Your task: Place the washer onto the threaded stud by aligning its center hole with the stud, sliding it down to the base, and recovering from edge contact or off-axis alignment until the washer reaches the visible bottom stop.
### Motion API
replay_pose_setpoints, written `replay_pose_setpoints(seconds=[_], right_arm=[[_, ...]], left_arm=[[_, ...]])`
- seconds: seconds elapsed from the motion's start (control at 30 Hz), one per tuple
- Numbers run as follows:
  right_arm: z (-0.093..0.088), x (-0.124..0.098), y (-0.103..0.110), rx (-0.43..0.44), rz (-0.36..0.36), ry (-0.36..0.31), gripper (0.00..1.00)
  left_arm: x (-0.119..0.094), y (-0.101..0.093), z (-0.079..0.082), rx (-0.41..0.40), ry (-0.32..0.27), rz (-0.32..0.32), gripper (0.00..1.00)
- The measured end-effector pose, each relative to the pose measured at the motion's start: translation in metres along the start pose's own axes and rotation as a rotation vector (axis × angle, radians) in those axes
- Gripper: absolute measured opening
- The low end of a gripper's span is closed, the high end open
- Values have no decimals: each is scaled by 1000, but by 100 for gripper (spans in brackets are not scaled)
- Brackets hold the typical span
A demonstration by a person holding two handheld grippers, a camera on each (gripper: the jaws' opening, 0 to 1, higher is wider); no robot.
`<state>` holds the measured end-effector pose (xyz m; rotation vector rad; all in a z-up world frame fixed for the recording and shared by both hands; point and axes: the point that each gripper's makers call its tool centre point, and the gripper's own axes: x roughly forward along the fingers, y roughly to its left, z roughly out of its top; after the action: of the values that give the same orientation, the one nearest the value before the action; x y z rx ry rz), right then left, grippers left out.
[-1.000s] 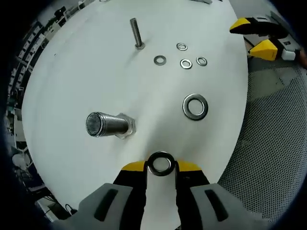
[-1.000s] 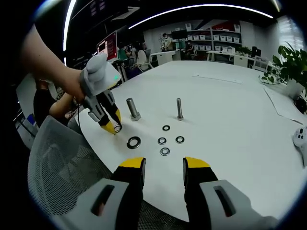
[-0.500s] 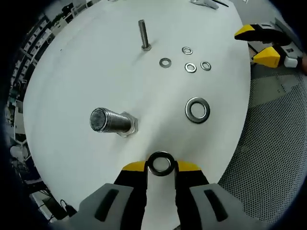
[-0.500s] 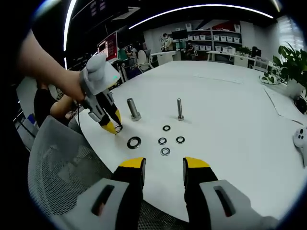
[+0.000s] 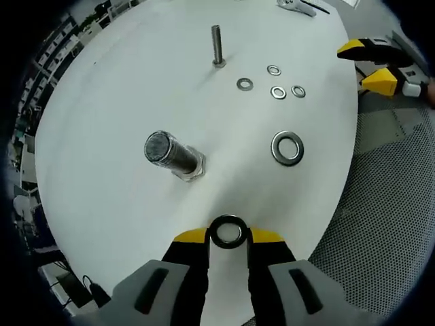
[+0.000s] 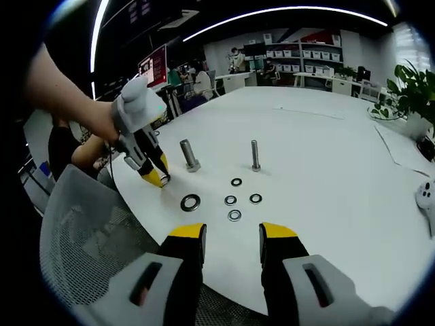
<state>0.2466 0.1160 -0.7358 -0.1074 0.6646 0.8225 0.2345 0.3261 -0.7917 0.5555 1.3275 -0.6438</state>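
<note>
We see left gripper [image 5: 228,236] clamped on large washer [image 5: 228,231], held above near edge of white table [image 5: 102,102], short of thick threaded stud [image 5: 171,153]. Right gripper view adds person's hand [image 6: 102,122] gripping it, tilted down toward table edge. Loose large washer [image 5: 287,148] lies right of stud; thin stud [image 5: 217,46] and four small washers [image 5: 277,92] farther off. Right gripper [image 6: 231,238] has jaws apart, nothing between, over near edge. Washer in left jaws barely discernible in right gripper view.

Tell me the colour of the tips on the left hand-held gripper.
Yellow tips on black jaws, on the left hand-held gripper; clearest in the left gripper view.
</note>
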Motion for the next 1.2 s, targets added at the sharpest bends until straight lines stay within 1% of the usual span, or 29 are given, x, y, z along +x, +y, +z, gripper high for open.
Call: replay_pose_setpoints(seconds=[0.27,0.33,0.5,0.57,0.67,0.83,1.03,1.2], right_arm=[[0,0,1,3,2,-1,34],[0,0,1,1,1,0,34],[0,0,2,3,-1,-1,34],[0,0,2,3,-2,-1,34],[0,0,1,4,-3,-1,34],[1,0,1,7,-2,-4,34],[2,1,1,8,-2,-6,34],[2,1,1,10,-3,-7,34]], left_arm=[[-9,5,0,-40,-36,-5,18],[-14,7,2,-50,-52,-5,18],[-24,14,14,-73,-102,-7,18],[-27,15,18,-74,-112,-7,18],[-32,16,22,-68,-121,-8,18],[-42,18,29,-33,-126,-5,19],[-55,24,44,1,-143,-1,18],[-60,24,56,21,-145,-12,19]])
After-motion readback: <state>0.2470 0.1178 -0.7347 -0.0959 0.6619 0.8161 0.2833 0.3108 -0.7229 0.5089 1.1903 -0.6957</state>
